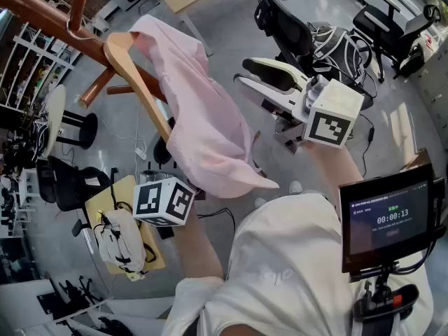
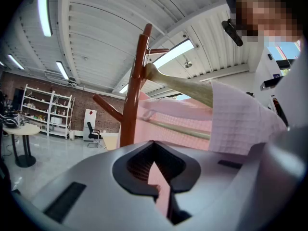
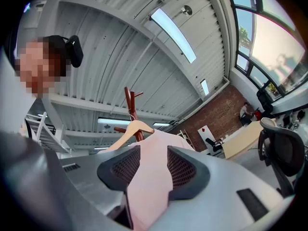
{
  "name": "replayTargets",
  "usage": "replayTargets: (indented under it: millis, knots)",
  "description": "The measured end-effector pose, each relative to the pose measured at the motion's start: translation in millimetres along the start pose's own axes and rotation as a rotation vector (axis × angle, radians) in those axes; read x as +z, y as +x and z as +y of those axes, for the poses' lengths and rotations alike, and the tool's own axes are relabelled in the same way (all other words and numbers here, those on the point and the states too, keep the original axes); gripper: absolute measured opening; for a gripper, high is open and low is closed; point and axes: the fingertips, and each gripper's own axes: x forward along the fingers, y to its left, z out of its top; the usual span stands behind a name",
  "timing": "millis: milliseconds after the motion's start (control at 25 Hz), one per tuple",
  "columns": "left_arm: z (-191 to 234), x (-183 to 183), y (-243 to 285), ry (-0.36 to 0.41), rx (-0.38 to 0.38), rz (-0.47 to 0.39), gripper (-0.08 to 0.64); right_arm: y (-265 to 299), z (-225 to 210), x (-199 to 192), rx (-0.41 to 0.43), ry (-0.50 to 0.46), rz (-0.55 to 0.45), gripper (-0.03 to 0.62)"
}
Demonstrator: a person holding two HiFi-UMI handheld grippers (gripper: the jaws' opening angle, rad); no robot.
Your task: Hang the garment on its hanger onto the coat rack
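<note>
A: Far left?
B: Coat rack (image 1: 42, 16), brown wood. The hanger (image 1: 140, 82) has its hook over one arm; it is tilted and its upper end is bare.
A: Left tongs?
B: The left gripper (image 2: 155, 162) sits low, under the hem. Jaws are nearly together, pinched on a sliver of the pink garment (image 1: 203, 117).
A: Where's the garment?
B: Draped on the hanger at the rack, bunched toward the lower end.
A: Right?
B: The right gripper (image 1: 241, 71) is just beside the garment, jaws apart and gripping nothing. Pink cloth shows through the gap.
</note>
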Motion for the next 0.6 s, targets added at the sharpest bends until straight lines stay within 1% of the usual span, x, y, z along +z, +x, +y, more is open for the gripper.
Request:
replayTargets:
  millis: [600]
  knots:
    - [0.5,-1.5,-1.2,-0.002,0.007,0.000,0.006,-0.1,-1.9,-6.3,-0.005,0.023,0.001,0.184]
